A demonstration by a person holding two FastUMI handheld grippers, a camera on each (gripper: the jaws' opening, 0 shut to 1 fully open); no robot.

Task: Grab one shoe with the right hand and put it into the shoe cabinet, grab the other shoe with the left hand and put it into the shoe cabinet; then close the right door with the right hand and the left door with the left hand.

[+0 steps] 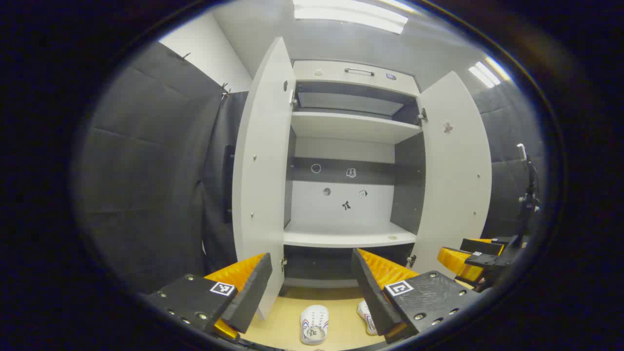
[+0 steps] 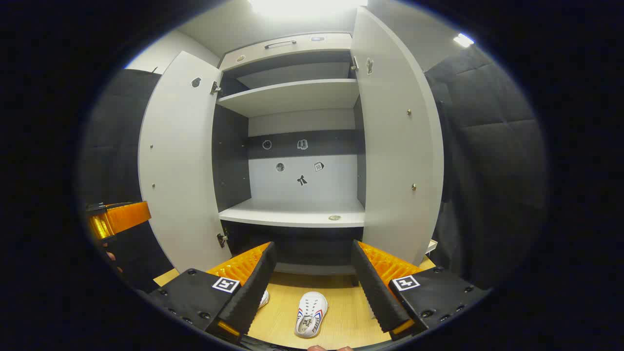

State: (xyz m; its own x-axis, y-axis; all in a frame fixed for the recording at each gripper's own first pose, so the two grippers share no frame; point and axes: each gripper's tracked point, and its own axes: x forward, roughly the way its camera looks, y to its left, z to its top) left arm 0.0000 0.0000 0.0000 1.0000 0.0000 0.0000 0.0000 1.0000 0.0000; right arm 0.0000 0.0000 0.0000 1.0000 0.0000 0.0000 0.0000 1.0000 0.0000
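The shoe cabinet [image 1: 348, 236] stands in front of me with both doors swung wide and its shelves bare. On the wooden floor before it lie two white shoes with red and blue stripes. One shoe [image 1: 314, 324] lies between my left gripper's fingers, and the other shoe [image 1: 366, 314] is half hidden behind the right finger. My left gripper [image 1: 311, 254] is open and holds nothing. In the right gripper view, one shoe [image 2: 310, 314] lies below my open right gripper [image 2: 313, 244], while the second shoe [image 2: 263, 298] peeks out beside the left finger. Both grippers hover above the shoes.
The left door [image 1: 263, 170] and right door [image 1: 456, 170] flank the opening. My right gripper [image 1: 468, 261] shows at the lower right of the left gripper view, and my left gripper [image 2: 117, 219] at the left of the right gripper view. A dark stand [image 1: 529, 195] rises at the right.
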